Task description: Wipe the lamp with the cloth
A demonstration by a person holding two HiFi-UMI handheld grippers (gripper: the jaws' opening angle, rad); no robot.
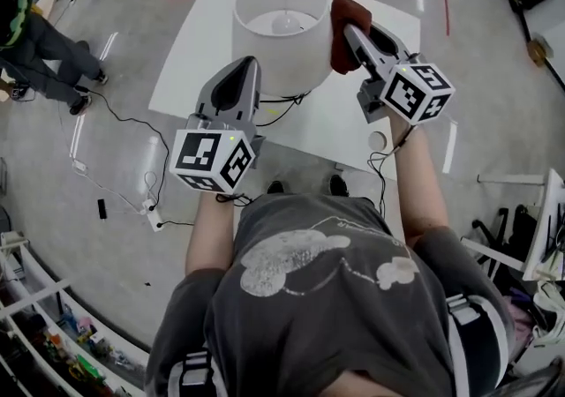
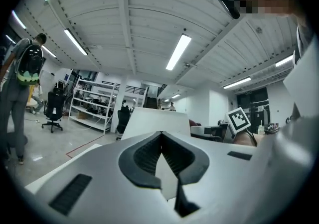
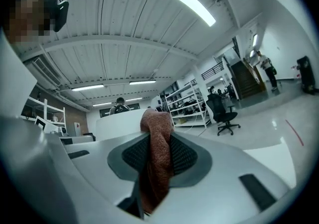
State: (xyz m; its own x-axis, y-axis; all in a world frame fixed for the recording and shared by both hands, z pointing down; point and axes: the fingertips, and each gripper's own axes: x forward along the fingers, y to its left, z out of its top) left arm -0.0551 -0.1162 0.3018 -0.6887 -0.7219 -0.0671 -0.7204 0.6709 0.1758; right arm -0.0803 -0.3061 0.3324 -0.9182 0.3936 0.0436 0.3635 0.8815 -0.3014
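Now | right gripper clamps cloth against lamp shade; left gripper jaws together, empty, beside shade

The lamp hides its own base beneath its shade.

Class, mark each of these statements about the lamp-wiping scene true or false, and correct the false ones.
1. The right gripper holds a reddish-brown cloth. True.
2. The lamp lies on the floor. False: it stands upright on the white table.
3. The left gripper grips the cloth too. False: its jaws are together on nothing.
4. The cloth is beside the lampshade. True.
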